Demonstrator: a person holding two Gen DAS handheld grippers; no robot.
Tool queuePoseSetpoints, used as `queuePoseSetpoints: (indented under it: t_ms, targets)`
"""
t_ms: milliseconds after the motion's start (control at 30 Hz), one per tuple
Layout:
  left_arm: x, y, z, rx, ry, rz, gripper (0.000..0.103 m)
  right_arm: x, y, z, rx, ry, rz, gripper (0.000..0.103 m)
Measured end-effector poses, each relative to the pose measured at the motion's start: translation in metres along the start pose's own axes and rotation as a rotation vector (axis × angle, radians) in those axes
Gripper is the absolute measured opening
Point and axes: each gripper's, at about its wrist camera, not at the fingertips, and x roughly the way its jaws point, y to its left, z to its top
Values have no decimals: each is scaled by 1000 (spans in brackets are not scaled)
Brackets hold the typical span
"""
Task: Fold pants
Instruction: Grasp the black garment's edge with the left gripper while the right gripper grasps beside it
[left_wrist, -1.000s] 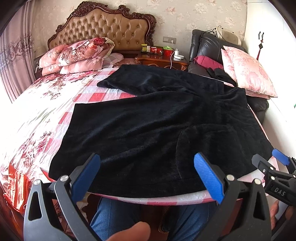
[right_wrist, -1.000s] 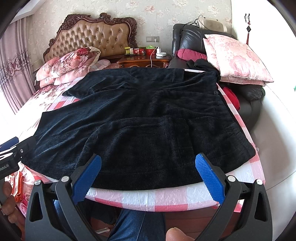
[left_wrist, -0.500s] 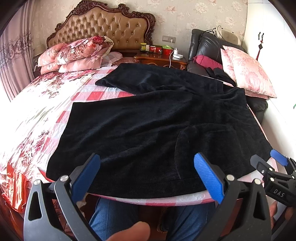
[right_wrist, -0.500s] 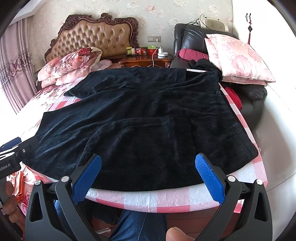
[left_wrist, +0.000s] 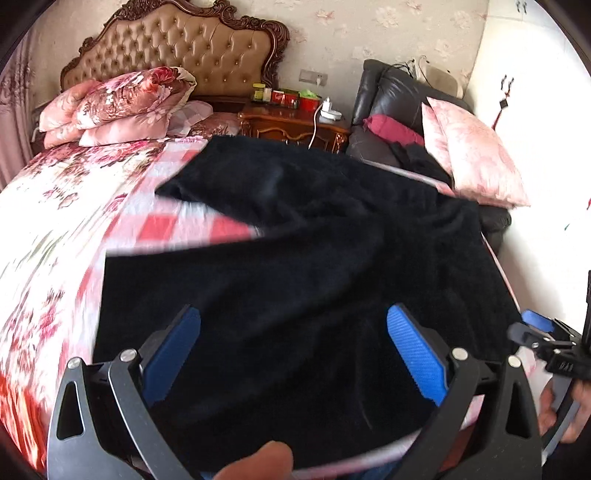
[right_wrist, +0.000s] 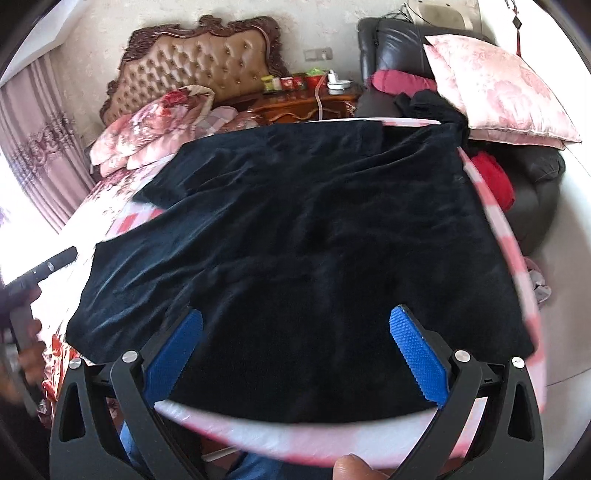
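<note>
1. Pants (left_wrist: 295, 280) (right_wrist: 314, 251): black, fuzzy cloth spread flat over the near corner of the bed (left_wrist: 55, 229) (right_wrist: 332, 439), one leg reaching toward the headboard (left_wrist: 192, 59) (right_wrist: 199, 70), the other toward the left edge; both views are motion-blurred
2. Left gripper (left_wrist: 293, 354): held low over the near hem, fingers spread wide with blue pads (left_wrist: 415, 358) above the cloth and nothing between them; a fingertip of the holding hand shows at the bottom edge
3. Right gripper (right_wrist: 295, 358) (left_wrist: 535, 328): likewise spread wide and holding nothing, poised above the near hem closer to the right corner; in the left view it sits just beside the pants' right edge, gripped by the right hand (left_wrist: 565, 410)
4. Edges: the near hem lies just inside the bed's pink-checked border; the right side of the pants runs along the bed's right edge; bare floral bedding lies open to the left
5. Surroundings: folded floral quilts (left_wrist: 122, 103) (right_wrist: 155, 129) by the headboard, a wooden nightstand (left_wrist: 295, 122) (right_wrist: 310, 103) behind, a black leather chair (left_wrist: 388, 110) (right_wrist: 399, 40) with a pink pillow (left_wrist: 476, 155) (right_wrist: 495, 88) close to the far right corner
</note>
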Motion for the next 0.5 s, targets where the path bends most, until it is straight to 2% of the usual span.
queuePoseSetpoints:
  t_ms: [133,167,200,267,333,400,500]
  targets:
    - [44,43,62,9,5,25,102,21,-52,52,27,37,-48,99]
    - [56,54,76,11,-8,21,102,30,-65,66,40,53,-56,99]
    - [73,67,94,28,-18,-14,102,41,-84,82,72,71,-76,99]
    - [111,89,123,54,55,-70,102,60,-114,108,103,89,-103,99]
    - [147,109,150,95,86,-35,102,80,-138,135,125,89,-139,99]
    - [179,125,176,132,106,-21,102,99,-157,159,142,93,-112,99]
    - [226,154,216,105,159,-28,100,129,-182,192,162,99,-127,99]
